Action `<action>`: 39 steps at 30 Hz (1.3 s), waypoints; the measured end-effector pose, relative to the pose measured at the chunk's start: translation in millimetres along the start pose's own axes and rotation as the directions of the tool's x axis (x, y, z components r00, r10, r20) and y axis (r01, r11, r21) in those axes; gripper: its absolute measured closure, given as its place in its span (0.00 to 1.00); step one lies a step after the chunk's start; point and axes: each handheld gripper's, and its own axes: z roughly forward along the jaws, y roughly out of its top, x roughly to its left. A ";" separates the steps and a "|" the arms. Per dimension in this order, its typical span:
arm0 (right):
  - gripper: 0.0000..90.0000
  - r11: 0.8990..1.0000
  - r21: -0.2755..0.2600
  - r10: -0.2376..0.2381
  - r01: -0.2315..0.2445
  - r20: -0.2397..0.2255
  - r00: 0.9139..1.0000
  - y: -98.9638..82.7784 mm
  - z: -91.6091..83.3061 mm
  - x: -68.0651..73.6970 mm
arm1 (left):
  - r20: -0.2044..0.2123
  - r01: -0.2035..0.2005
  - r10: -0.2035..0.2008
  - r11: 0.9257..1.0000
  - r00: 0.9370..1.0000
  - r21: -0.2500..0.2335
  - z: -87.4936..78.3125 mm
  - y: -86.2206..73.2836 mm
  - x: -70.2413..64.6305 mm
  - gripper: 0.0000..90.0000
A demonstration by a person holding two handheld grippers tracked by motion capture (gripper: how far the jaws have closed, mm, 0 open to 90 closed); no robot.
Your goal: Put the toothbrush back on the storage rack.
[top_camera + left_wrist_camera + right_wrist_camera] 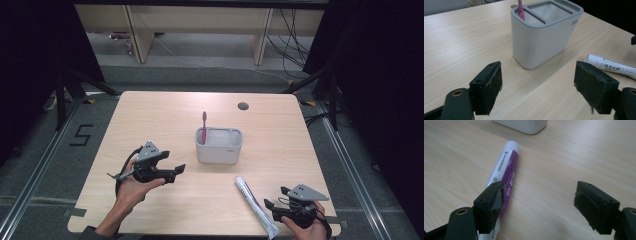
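A grey holder (219,145) with compartments stands near the table's middle, and a pink toothbrush (204,125) stands upright in its left compartment. A white and purple toothpaste tube (256,204) lies flat near the front edge. My left gripper (177,172) is open, left of the holder (544,30) and pointing at it, with nothing between its jaws. My right gripper (276,198) is open just right of the tube (505,173), whose lower end passes behind its left jaw. The tube's cap end (609,65) also shows in the left gripper view.
The wooden table (150,115) has a round cable hole (243,106) at its back right. Dark stands and cables sit on the floor around it. Bare tabletop lies left of the holder and behind it.
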 end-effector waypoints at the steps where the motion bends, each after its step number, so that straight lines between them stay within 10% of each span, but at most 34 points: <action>1: 0.27 1.000 0.003 0.011 -0.011 -0.004 1.000 -0.1 0.0 0.7 | 0.000 0.003 -0.003 1.000 1.000 -0.003 0.1 -1.1 -0.2 0.25; 39: 0.27 0.999 -0.003 -0.033 0.033 0.005 0.999 0.9 0.7 -2.7 | 0.013 -0.010 0.010 1.000 1.000 0.027 -36.6 -59.7 -15.1 0.23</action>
